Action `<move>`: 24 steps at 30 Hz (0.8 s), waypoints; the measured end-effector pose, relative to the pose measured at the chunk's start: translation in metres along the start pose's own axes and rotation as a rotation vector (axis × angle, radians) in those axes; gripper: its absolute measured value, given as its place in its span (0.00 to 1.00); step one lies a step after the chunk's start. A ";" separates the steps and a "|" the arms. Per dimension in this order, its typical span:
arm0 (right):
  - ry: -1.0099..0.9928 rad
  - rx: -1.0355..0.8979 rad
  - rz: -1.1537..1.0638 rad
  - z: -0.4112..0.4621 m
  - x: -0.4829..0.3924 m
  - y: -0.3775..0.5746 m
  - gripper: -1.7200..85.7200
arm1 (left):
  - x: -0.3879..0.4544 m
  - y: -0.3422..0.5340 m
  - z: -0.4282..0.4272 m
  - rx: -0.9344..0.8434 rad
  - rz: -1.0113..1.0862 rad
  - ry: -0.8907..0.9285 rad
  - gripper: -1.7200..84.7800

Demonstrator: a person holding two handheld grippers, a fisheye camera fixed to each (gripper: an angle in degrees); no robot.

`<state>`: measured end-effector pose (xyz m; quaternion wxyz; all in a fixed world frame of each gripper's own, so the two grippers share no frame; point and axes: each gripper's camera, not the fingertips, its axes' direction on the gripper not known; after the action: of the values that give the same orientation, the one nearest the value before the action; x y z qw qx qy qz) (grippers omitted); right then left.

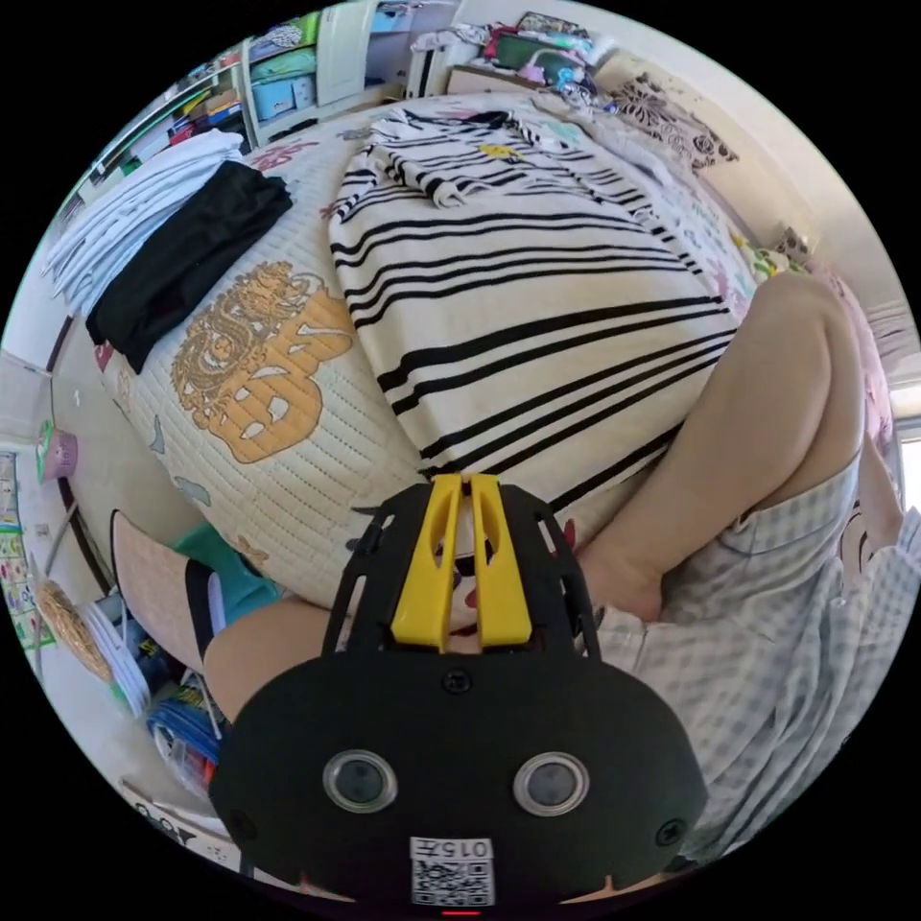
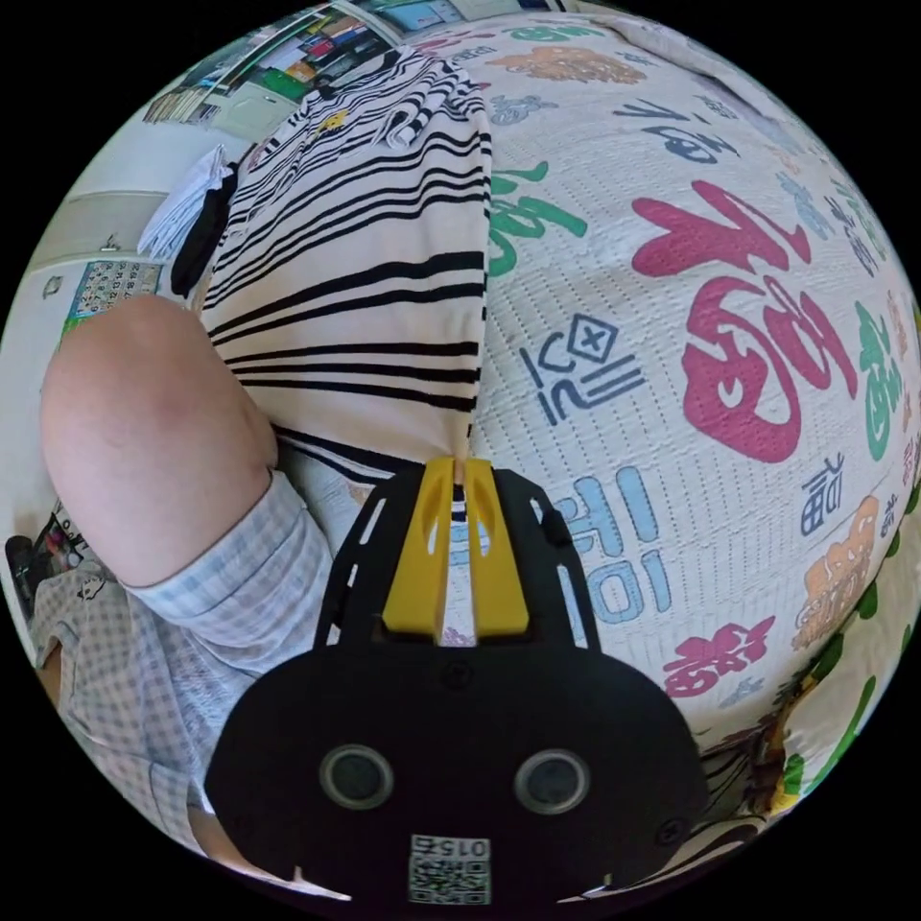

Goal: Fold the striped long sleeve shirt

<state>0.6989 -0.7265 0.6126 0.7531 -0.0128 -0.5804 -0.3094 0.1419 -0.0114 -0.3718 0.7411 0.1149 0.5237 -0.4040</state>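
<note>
The striped long sleeve shirt, cream with black stripes, lies spread on the quilted bed cover, its sleeves bunched near the collar at the far end. My left gripper has its yellow jaws pressed together on the shirt's near hem corner. In the right gripper view the same shirt stretches away from me, and my right gripper is shut on the other hem corner, which is pulled into a small peak. A person's bare knee sits beside the hem between both grippers.
A folded black garment and a stack of white ones lie on the bed's left side. Shelves and clutter stand beyond the bed. The person's checked clothing is close on the right. The printed cover extends to the right.
</note>
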 end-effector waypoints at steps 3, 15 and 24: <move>-0.006 0.096 0.013 -0.028 0.003 -0.004 0.09 | -0.010 -0.010 -0.018 0.015 -0.011 0.037 0.08; 0.115 0.251 -0.349 -0.089 -0.112 -0.194 0.16 | -0.003 -0.202 -0.041 0.294 0.056 0.051 0.13; 0.216 0.053 -0.355 -0.061 -0.108 -0.286 0.04 | -0.011 -0.313 0.010 0.122 0.180 0.067 0.05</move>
<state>0.5994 -0.9314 0.4000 0.7446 0.1429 -0.4975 -0.4214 -0.0776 -0.2142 -0.2790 0.7480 0.2199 0.5104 -0.3630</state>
